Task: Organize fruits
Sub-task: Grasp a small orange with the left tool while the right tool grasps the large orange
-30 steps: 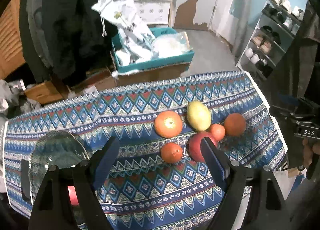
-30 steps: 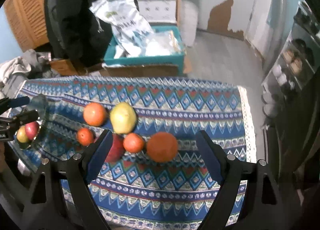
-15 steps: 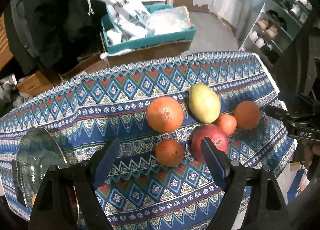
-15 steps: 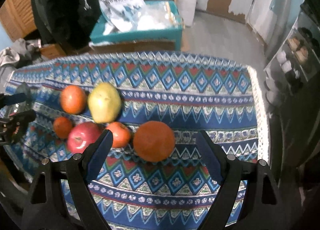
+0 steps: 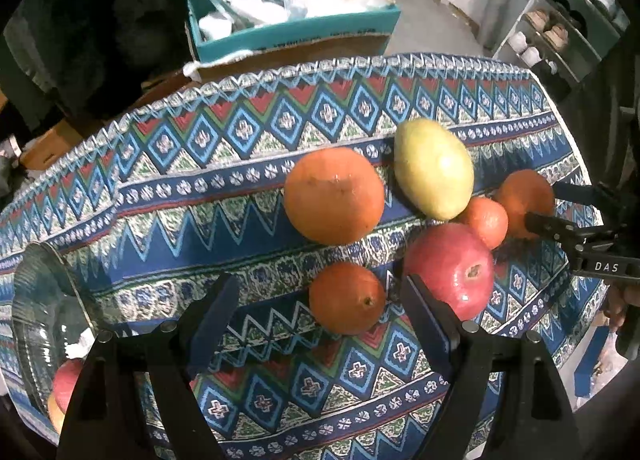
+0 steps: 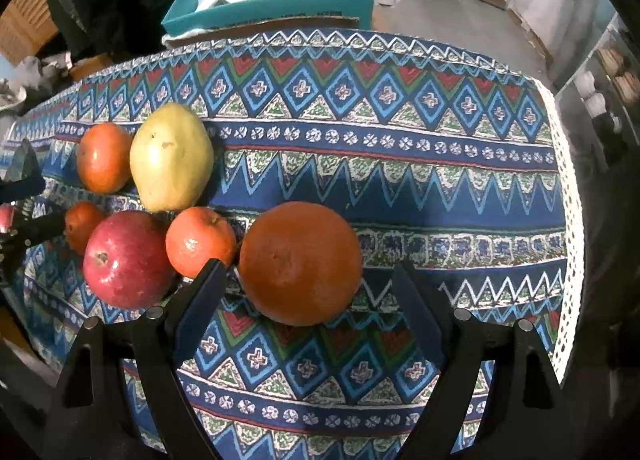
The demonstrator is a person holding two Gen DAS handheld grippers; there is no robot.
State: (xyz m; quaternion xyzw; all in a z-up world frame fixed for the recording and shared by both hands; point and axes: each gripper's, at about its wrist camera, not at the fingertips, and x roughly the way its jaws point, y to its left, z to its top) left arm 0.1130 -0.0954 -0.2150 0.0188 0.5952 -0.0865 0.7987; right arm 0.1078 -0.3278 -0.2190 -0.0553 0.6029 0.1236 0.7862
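You are closing in on the bench: since a second ago both grippers have dropped nearer, jaws wide and empty, left gripper (image 5: 316, 300) framing the small orange (image 5: 346, 298), right gripper (image 6: 306, 292) the big orange (image 6: 300, 262).

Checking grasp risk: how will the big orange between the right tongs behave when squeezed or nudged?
The big orange looks round, so it could roll across the tablecloth. Its dull rind probably grips well. The right tongs stand open around it.
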